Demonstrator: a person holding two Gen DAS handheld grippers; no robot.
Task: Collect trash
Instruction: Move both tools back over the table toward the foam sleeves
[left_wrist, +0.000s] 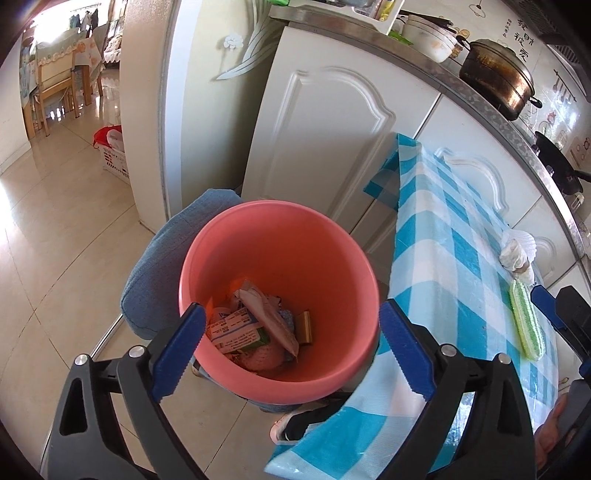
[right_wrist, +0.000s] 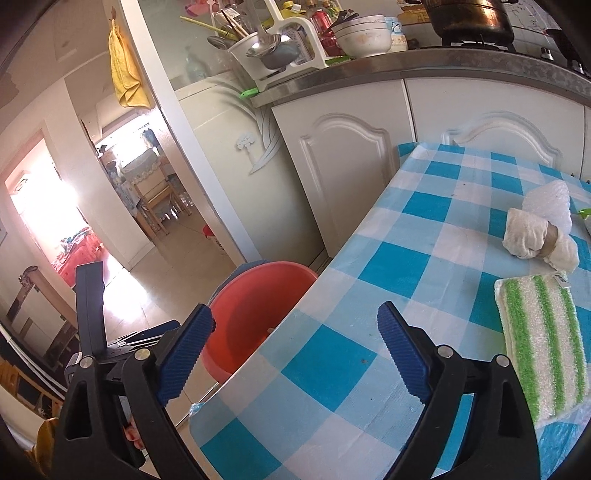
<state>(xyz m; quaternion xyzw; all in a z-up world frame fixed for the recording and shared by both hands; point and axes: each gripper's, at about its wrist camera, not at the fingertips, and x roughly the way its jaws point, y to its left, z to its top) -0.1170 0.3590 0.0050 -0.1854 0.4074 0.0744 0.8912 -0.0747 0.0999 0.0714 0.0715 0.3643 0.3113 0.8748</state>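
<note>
Both my left gripper (left_wrist: 291, 354) and right gripper (right_wrist: 295, 354) gape empty. Relative to the pink bin (left_wrist: 229, 236), the crumpled tissue wad (right_wrist: 535, 236) lies on the checked table beside it; light, soft, crushable, so I'd pinch its middle.

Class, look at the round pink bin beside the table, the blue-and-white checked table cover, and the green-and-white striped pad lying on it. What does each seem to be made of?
Round pink bin: probably plastic, with smooth, matt, evenly coloured walls. Blue-and-white checked table cover: likely thin plastic sheeting or oilcloth, slightly glossy and creased at the edge. Green-and-white striped pad: seemingly fluffy microfibre or terry cloth, with a visible looped pile.
</note>
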